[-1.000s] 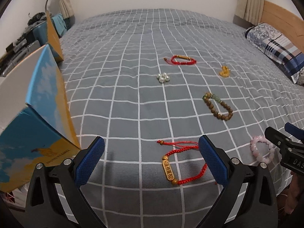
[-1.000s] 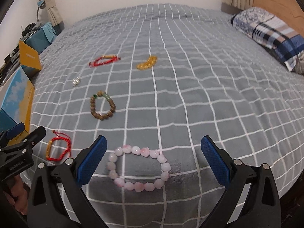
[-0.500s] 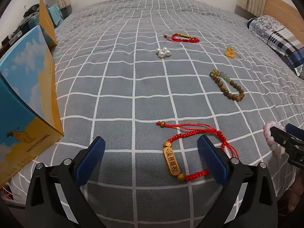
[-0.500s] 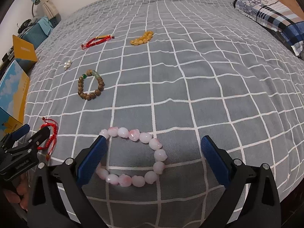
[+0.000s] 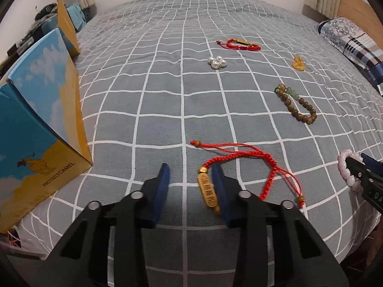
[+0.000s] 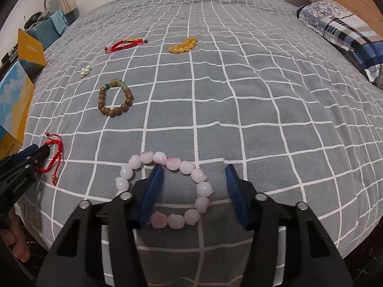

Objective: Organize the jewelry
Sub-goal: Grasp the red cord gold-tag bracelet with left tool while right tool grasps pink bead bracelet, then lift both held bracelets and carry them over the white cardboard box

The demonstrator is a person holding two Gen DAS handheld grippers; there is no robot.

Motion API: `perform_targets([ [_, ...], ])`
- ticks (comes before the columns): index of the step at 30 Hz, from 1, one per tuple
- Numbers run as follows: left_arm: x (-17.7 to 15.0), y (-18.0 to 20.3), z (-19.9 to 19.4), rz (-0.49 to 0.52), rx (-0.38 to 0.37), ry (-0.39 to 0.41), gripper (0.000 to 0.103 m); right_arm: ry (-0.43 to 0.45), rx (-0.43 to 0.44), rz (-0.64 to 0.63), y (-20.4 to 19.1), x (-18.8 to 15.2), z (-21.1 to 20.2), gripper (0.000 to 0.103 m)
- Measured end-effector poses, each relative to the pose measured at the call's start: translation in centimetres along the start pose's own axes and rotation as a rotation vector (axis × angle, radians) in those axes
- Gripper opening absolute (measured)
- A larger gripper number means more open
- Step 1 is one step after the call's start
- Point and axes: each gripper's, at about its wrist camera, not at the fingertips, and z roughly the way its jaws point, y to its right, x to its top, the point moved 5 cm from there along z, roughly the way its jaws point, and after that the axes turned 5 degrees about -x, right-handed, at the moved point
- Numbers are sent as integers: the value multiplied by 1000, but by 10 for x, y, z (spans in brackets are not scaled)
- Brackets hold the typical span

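Closing on two bracelets, both jaws part-open, gripping nothing.
Left gripper (image 5: 190,179) may miss the tag (image 5: 208,194); right gripper (image 6: 195,186) could pinch bedsheet (image 6: 239,83) under pink beads (image 6: 203,187).

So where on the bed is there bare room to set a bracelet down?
The wide stretch between the yellow beads and the pillow is bare, as is the strip between the box and the pearls. The wooden bracelet, red bracelet and pink bracelet crowd the near edge.
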Motion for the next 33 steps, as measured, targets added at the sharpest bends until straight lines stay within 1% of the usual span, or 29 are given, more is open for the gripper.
perform_targets([
  [1, 0, 0, 0, -1, 0, -2, 27, 2, -3, 2, 0, 0, 0, 44],
  [2, 0, 0, 0, 0, 2, -4, 24, 3, -9, 2, 1, 0, -1, 39],
  [3, 0, 0, -1, 2, 4, -7, 18, 6, -19, -1, 1, 0, -1, 33],
  [4, 0, -1, -1, 0, 7, -8, 9, 10, -31, -5, 2, 0, -1, 28],
  [5, 1, -1, -2, -8, 2, -6, 8, 18, -51, -8, 3, 0, -1, 17],
  [6, 1, -2, -4, -21, -20, -3, 8, 28, -64, -7, 4, 0, -3, 12],
  [8, 2, -2, -8, -28, -42, 4, 8, 42, -62, 7, 7, 1, -6, 10],
  [14, 3, 4, -20, -19, -78, 42, 8, 84, -57, 25, 9, 5, -14, 10],
  [17, 4, 5, -26, -20, -83, 65, 8, 113, -50, 37, 9, 7, -20, 10],
  [20, 6, 3, -32, -30, -94, 81, 8, 145, -62, 46, 10, 9, -25, 10],
  [25, 10, 2, -41, -32, -93, 114, 8, 188, -64, 62, 12, 13, -33, 10],
  [33, 15, 6, -55, -14, -107, 181, 8, 229, -69, 64, 10, 16, -39, 10],
])
